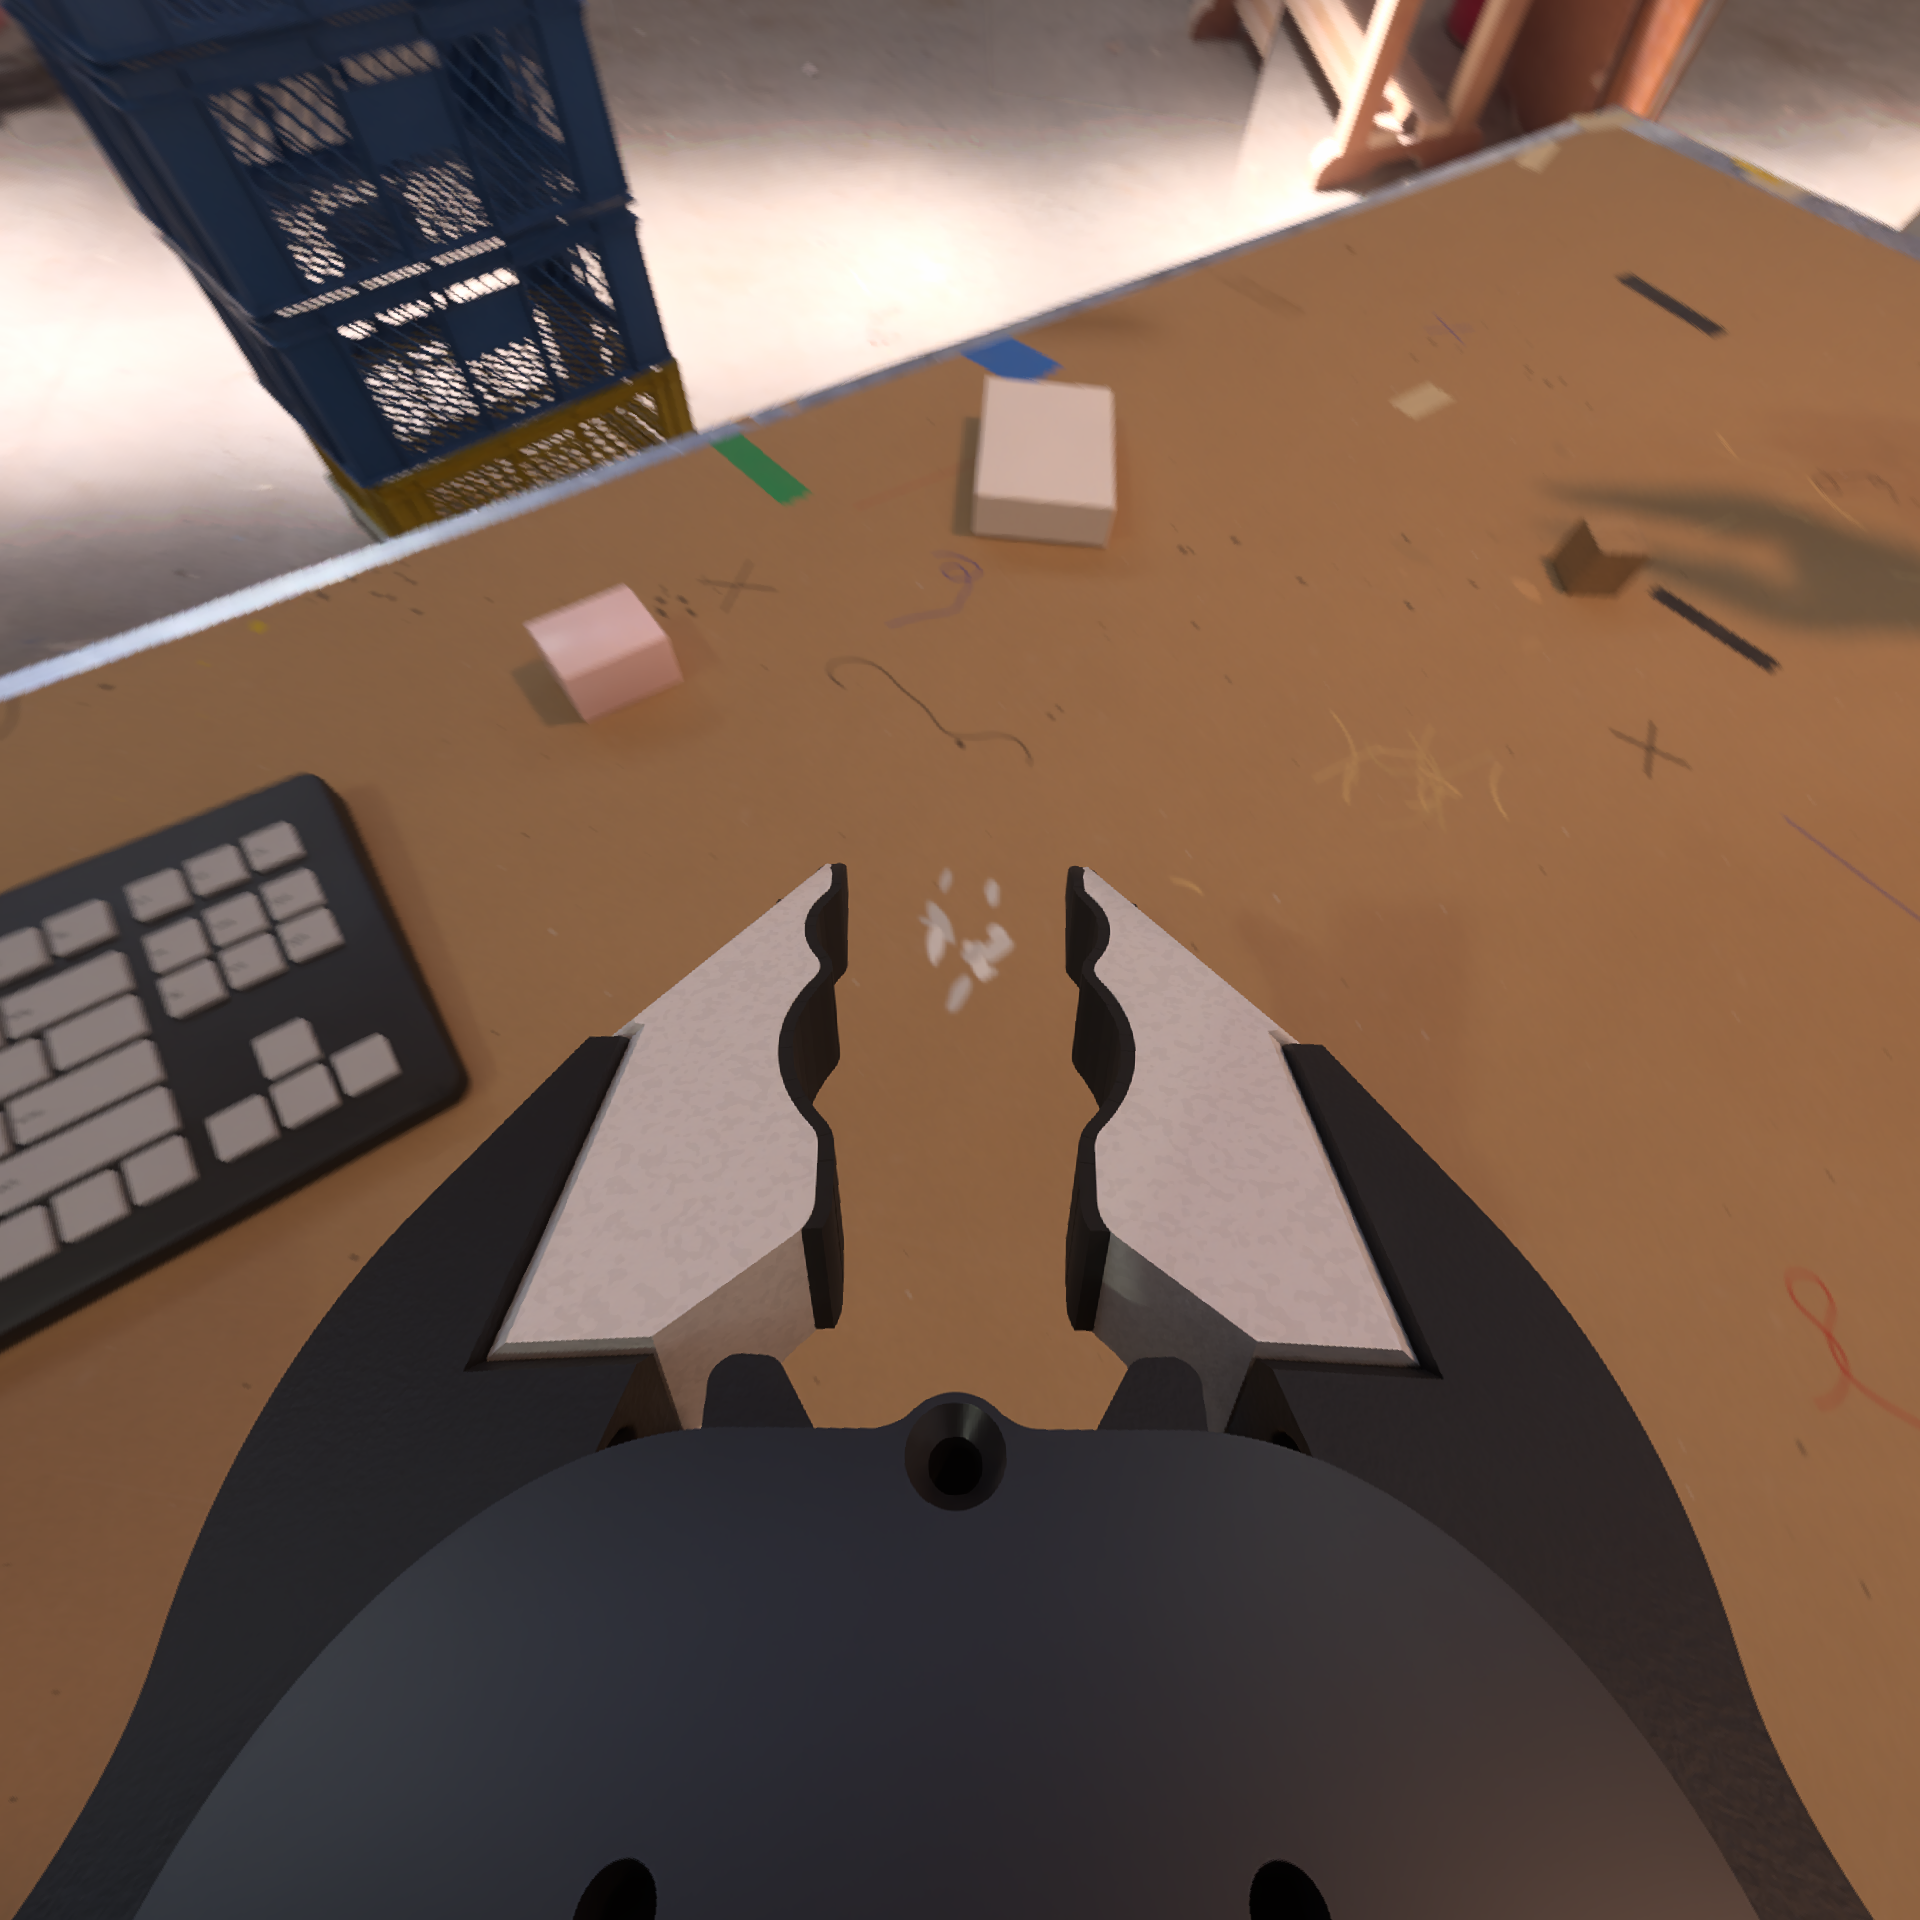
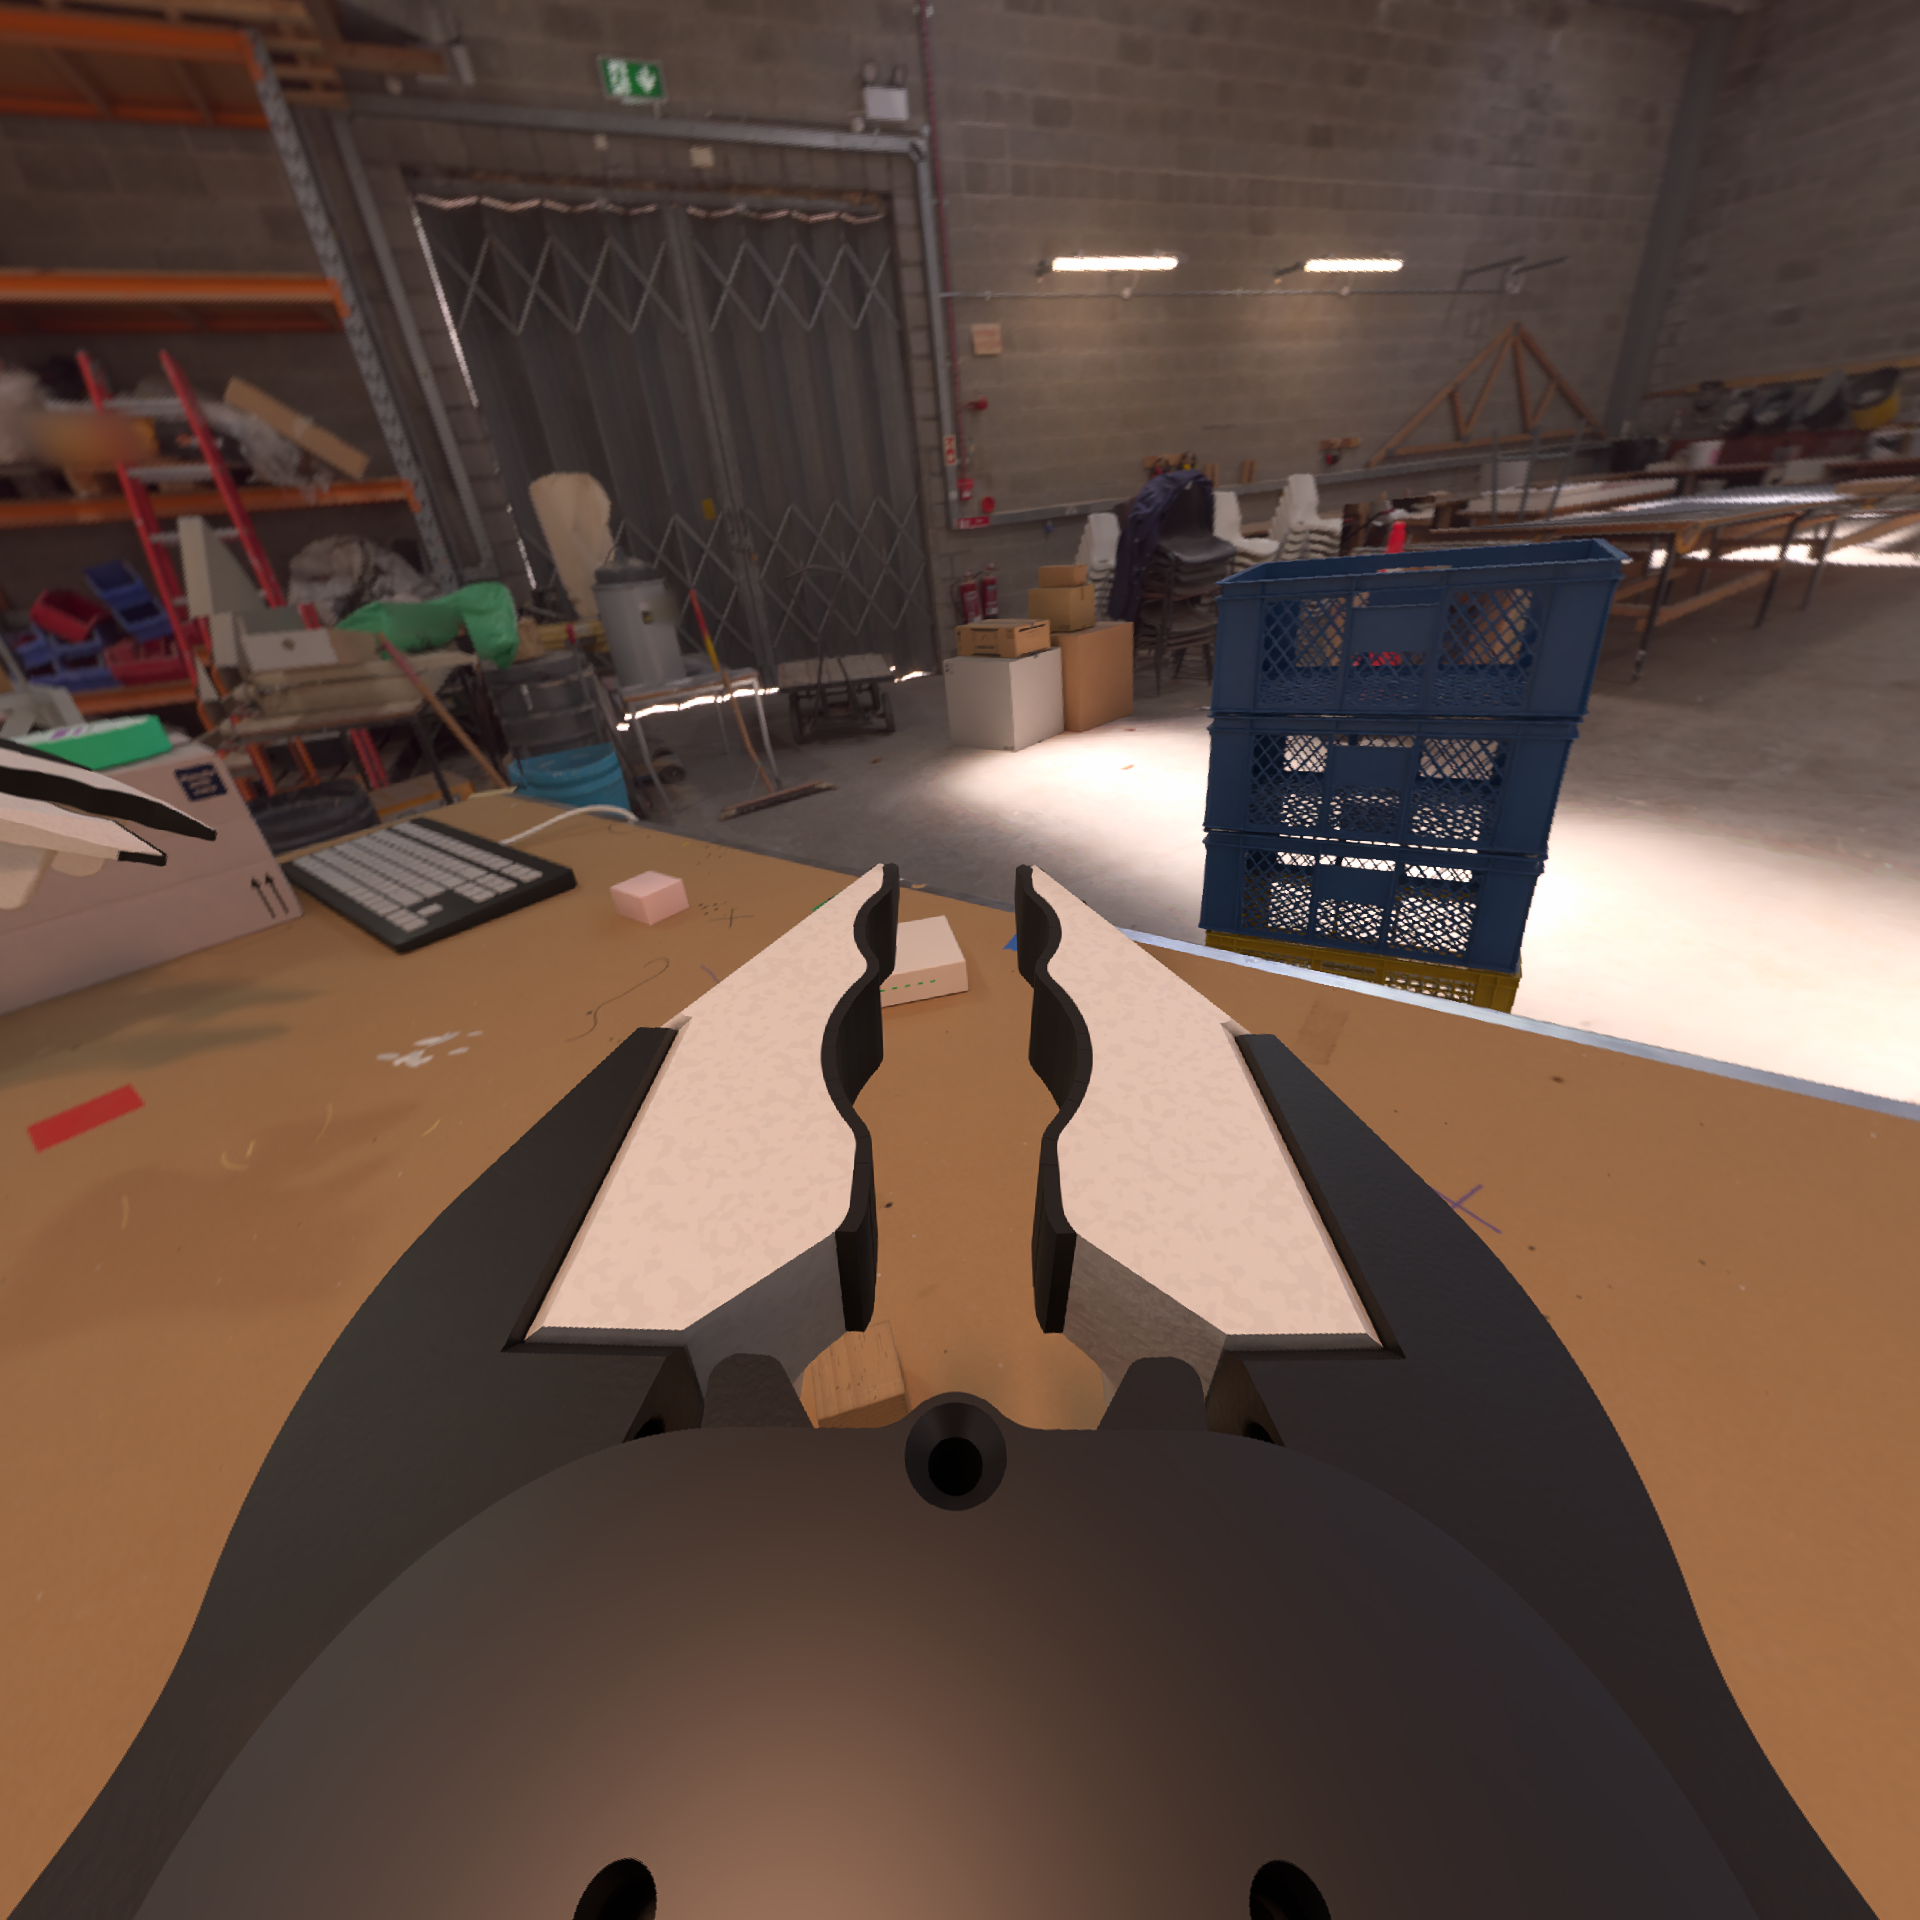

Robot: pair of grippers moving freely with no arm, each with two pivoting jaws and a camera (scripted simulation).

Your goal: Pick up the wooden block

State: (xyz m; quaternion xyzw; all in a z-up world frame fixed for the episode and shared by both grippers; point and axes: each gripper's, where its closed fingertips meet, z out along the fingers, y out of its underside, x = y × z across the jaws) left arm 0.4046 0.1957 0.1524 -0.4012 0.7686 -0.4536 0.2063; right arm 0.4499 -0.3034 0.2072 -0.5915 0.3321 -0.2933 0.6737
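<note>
The wooden block (image 2: 854, 1371) is a small light-brown cube on the brown table (image 2: 312, 1299). In the right wrist view it shows low down, between the bases of my fingers, under the gripper and a little to the left. My right gripper (image 2: 954, 875) is open and empty, held above the block. In the left wrist view the block (image 1: 1584, 561) lies far to the right, in a dark shadow. My left gripper (image 1: 956, 873) is open and empty over bare table, well apart from the block. Its fingertips (image 2: 156, 831) show at the left edge of the right wrist view.
A dark keyboard (image 1: 177, 1029) lies at the left. A pink block (image 1: 606, 649) and a white box (image 1: 1044, 457) sit near the table's far edge (image 1: 935, 358). Stacked blue crates (image 2: 1392, 748) stand on the floor beyond. A cardboard box (image 2: 135, 914) is at the left.
</note>
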